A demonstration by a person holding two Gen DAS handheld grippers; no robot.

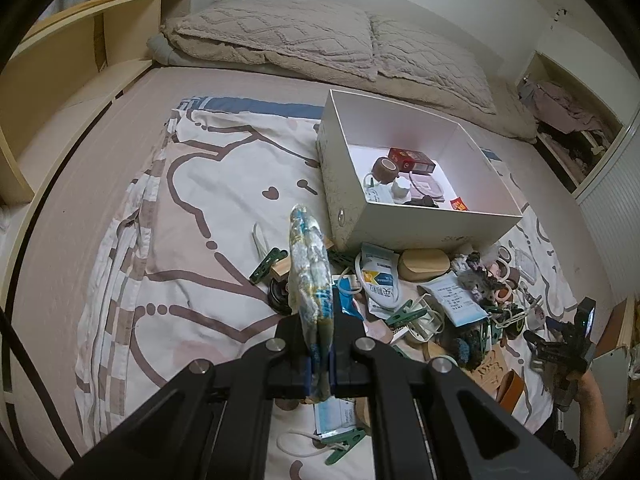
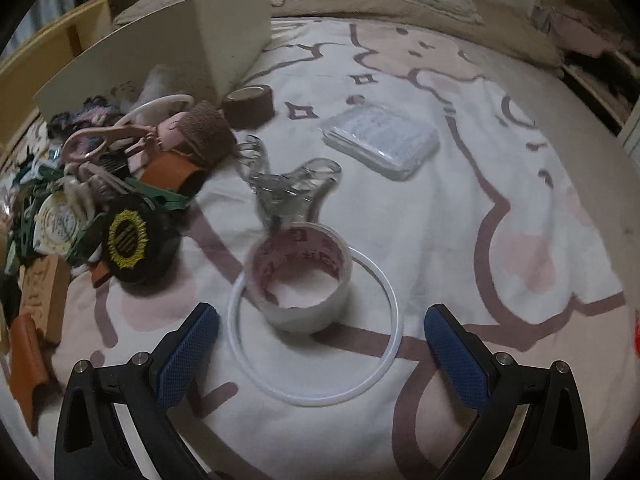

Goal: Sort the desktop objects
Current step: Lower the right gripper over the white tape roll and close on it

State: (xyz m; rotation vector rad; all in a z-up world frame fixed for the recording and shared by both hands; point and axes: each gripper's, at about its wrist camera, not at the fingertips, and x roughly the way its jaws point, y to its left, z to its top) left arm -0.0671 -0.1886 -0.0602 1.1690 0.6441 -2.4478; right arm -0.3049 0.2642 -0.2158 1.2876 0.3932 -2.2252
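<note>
My left gripper (image 1: pixel 320 344) is shut on a blue-and-white printed packet (image 1: pixel 310 264) and holds it upright above the pile of small objects (image 1: pixel 432 300), left of the white box (image 1: pixel 420 216). The box holds a red carton (image 1: pixel 412 159), a brown tape roll (image 1: pixel 385 169) and other small items. My right gripper (image 2: pixel 320 320) is open and empty, its blue pads (image 2: pixel 192 344) either side of a clear tape roll (image 2: pixel 300 276) that stands inside a white ring (image 2: pixel 316 324). The right gripper also shows in the left wrist view (image 1: pixel 560 344).
A clear clip (image 2: pixel 292 184), a clear plastic packet (image 2: pixel 380 140), a brown bandage roll (image 2: pixel 250 104) and a black round patch (image 2: pixel 134 236) lie on the printed sheet. Green clothespins (image 1: pixel 268 264) are in the pile. Pillows (image 1: pixel 320 36) lie at the back; a wooden shelf (image 1: pixel 60 80) stands left.
</note>
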